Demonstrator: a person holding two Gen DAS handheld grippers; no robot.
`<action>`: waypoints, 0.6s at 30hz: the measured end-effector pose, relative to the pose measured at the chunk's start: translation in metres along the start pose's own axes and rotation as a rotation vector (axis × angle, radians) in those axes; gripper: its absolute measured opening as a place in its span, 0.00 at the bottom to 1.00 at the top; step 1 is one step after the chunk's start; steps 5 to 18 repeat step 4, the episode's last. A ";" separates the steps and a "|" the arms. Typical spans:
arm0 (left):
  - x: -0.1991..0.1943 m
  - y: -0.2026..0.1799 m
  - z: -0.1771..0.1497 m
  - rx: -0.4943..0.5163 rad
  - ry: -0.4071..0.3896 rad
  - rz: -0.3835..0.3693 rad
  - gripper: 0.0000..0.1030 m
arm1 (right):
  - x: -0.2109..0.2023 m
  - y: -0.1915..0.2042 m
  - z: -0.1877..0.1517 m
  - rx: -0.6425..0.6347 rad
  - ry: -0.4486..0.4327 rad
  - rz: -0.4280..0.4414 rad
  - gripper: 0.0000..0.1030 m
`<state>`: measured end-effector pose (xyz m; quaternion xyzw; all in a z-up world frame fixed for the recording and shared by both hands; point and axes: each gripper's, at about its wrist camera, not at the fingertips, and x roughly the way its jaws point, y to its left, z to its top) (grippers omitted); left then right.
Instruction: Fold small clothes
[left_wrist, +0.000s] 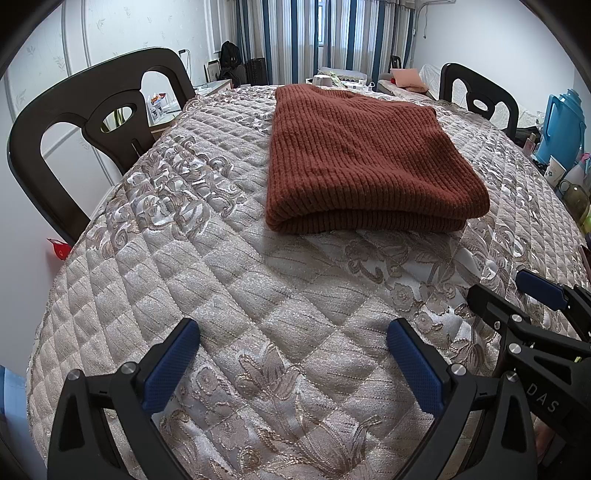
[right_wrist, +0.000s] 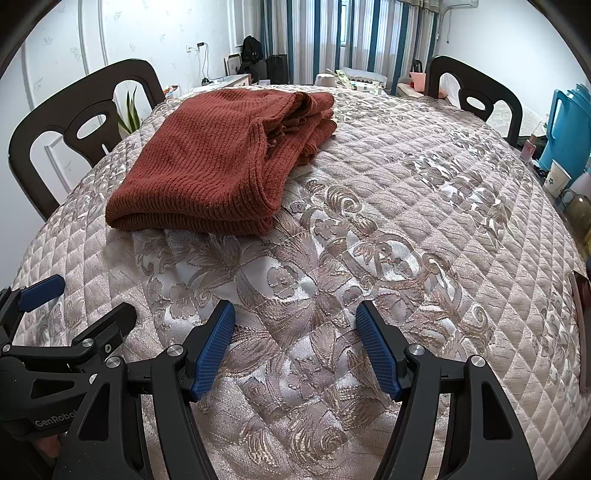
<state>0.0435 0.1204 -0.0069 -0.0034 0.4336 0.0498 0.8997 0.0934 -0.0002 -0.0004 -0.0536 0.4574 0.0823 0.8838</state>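
A rust-red knitted garment lies folded in a thick rectangle on the quilted beige tablecloth. It also shows in the right wrist view, at the far left, with its loose edges on the right side. My left gripper is open and empty, low over the cloth, well short of the garment. My right gripper is open and empty too, near the table's front, to the right of the garment. The right gripper's fingers show at the right edge of the left wrist view.
Dark chairs stand at the far left and far right of the table. A blue thermos jug, a paper cup and a glass jar stand at the right. A dark flat object lies at the table's right edge.
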 end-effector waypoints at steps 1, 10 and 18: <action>0.000 0.000 0.000 0.000 0.000 0.000 1.00 | 0.000 0.000 0.000 0.000 0.000 0.000 0.66; 0.000 0.000 0.000 0.000 0.000 0.000 1.00 | 0.000 0.000 0.000 0.000 0.000 0.000 0.66; 0.000 0.000 0.000 0.000 0.000 0.000 1.00 | 0.000 0.000 0.000 0.000 0.000 0.000 0.66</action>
